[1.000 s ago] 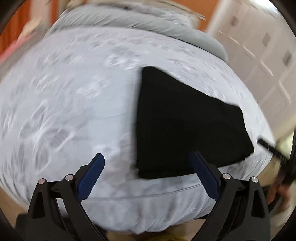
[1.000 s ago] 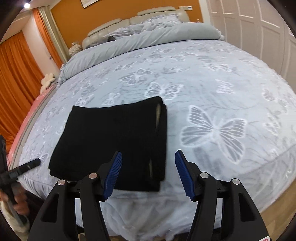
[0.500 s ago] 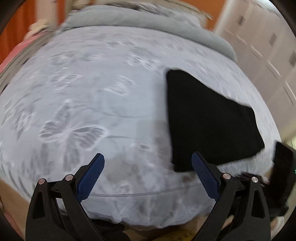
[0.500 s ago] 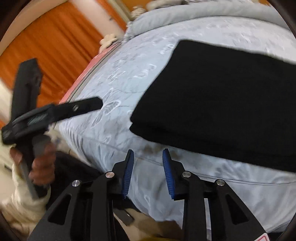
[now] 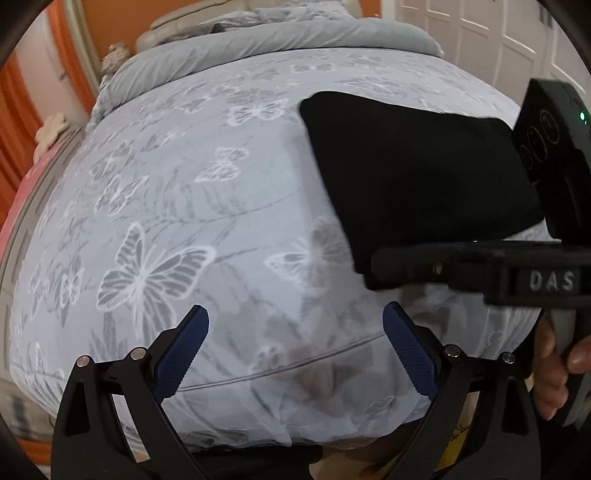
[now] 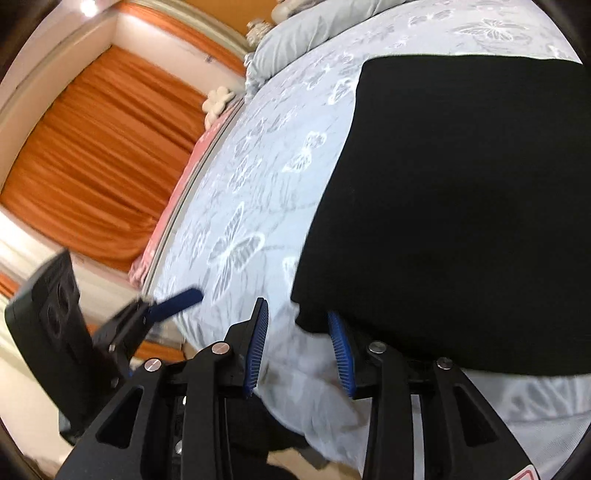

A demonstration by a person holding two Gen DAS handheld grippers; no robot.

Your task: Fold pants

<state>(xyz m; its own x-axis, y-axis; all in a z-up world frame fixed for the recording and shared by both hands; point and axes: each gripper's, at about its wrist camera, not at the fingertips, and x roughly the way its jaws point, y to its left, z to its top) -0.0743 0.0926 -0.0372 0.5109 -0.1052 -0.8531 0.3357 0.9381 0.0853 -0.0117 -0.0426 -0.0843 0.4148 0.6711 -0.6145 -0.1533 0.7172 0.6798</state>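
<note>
The black pants (image 5: 417,173) lie folded in a flat rectangle on the bed near its front edge, also large in the right wrist view (image 6: 461,206). My left gripper (image 5: 295,339) is open and empty over the bedsheet, to the left of the pants. My right gripper (image 6: 299,339) is open at the near left corner of the pants, with one blue pad (image 6: 340,347) partly under the fabric edge. The right gripper's body (image 5: 480,269) crosses the left wrist view in front of the pants.
The bed (image 5: 166,206) has a grey butterfly-print sheet and a folded grey duvet (image 5: 280,40) at the head. Orange curtains (image 6: 103,155) hang at the left, white wardrobe doors (image 5: 498,26) at the right. The left gripper (image 6: 110,325) shows beside the bed edge.
The right gripper has swung left and down to the pants' near corner and opened wider. The left gripper has drifted left, away from the pants, still open.
</note>
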